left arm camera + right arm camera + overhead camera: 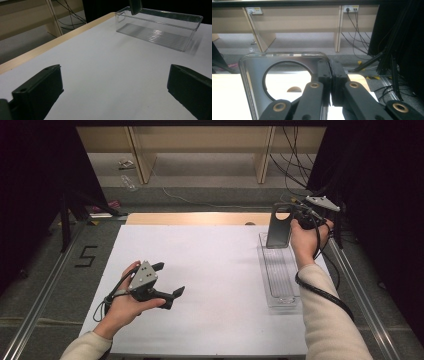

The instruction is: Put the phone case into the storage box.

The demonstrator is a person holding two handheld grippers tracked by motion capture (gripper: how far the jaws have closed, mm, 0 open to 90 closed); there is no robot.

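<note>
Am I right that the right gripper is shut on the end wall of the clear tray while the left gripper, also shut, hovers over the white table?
Not quite: the left gripper is open, fingers wide apart in the left gripper view. The right gripper does clamp the clear tray over the white table.

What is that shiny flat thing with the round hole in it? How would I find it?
Look at the white table, then at the long clear plastic tray along its right side. At the tray's far end, the right hand-held gripper pinches a flat metal plate and holds it upright above the tray. It is the one grey, shiny piece with a big round hole near its top.
</note>
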